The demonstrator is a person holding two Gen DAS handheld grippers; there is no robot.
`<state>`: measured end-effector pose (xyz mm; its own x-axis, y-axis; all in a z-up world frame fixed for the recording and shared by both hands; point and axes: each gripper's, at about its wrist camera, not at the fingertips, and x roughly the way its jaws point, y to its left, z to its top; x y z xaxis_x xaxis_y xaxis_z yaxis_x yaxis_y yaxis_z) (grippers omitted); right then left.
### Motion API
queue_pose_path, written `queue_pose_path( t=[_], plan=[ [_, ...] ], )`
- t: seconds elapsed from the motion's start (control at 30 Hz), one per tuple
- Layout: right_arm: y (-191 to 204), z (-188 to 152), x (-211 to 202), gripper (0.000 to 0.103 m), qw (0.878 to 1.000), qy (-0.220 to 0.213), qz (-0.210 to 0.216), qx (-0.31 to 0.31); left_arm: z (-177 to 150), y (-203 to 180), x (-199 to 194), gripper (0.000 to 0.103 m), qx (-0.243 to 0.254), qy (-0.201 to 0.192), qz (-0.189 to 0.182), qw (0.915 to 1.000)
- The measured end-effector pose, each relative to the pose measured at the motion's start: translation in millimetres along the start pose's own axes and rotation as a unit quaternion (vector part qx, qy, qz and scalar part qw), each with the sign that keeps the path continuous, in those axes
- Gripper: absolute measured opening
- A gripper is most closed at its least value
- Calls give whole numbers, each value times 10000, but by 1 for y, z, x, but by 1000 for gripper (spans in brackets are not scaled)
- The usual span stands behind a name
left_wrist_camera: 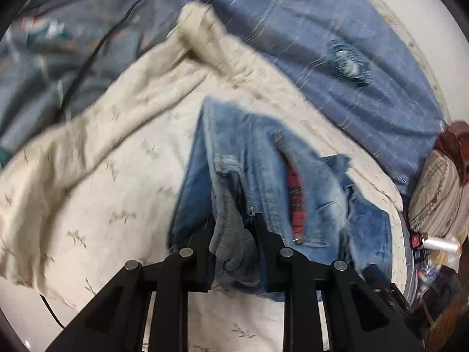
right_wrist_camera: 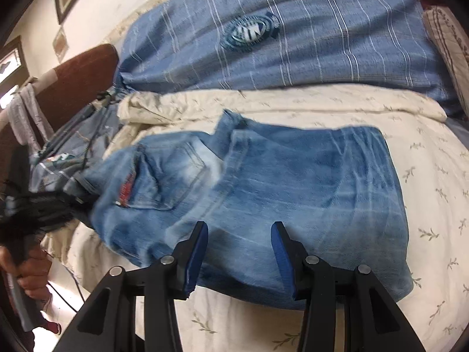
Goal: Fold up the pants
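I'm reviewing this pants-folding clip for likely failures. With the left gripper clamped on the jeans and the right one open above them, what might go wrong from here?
1. The left gripper pinches only a bunched edge of the jeans; the denim may slip out when lifted.
2. The right gripper is open and holds nothing, so the jeans could drag and undo the fold.
3. The cream bedsheet is loose and wrinkled and may get caught.

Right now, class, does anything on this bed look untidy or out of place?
Yes: the cream bedspread is rucked into a ridge beyond the jeans, instead of lying flat, and the jeans' waistband end is bunched.
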<state>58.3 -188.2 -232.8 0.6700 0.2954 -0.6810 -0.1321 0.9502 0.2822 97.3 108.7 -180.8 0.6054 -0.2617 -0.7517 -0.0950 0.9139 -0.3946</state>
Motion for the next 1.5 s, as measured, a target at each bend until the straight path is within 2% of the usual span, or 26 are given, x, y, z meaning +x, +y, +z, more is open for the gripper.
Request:
queue_pose_path(
  t=[0.13, 0.3, 0.37, 0.53, 0.63, 0.7, 0.83, 0.87, 1.1, 1.4, 1.5],
  plan=[
    [-5, -1, 16, 48, 9995, 304, -125, 28, 5, -31, -22, 22, 524, -327, -127, 9980],
    [-19, 3, 8, 48, 9991, 216, 87, 368, 9, -79, -43, 22, 1336, -598, -122, 9891],
    [-28, 5, 2, 48, 9982, 152, 123, 570, 14, -81, -41, 23, 1360, -514, 46, 9894],
    [-34, 7, -7, 48, 9980, 54, 171, 608, 13, -28, -18, 29, 545, -8, 337, 9979],
    [-31, 6, -6, 48, 9981, 77, 186, 583, 5, 8, -4, 33, -9, 369, 374, 9986],
    [-30, 7, -5, 49, 9981, 78, 202, 570, -2, 21, -1, 36, -210, 429, 350, 9982],
    [-25, 6, -1, 48, 9986, 116, 188, 482, -15, 30, 0, 53, -472, 510, 167, 9974],
    [-24, 6, 0, 49, 9988, 125, 164, 452, -20, 30, -2, 54, -532, 535, 88, 9971],
    [-18, 5, 3, 48, 9992, 158, 120, 350, -28, 34, 14, 55, -1113, 834, -393, 9895],
    [-17, 6, 3, 48, 9992, 162, 127, 335, -33, 50, 23, 58, -1680, 964, -591, 9793],
    [-16, 6, 4, 48, 9992, 168, 131, 331, -30, 49, 26, 59, -1705, 937, -571, 9792]
  ],
)
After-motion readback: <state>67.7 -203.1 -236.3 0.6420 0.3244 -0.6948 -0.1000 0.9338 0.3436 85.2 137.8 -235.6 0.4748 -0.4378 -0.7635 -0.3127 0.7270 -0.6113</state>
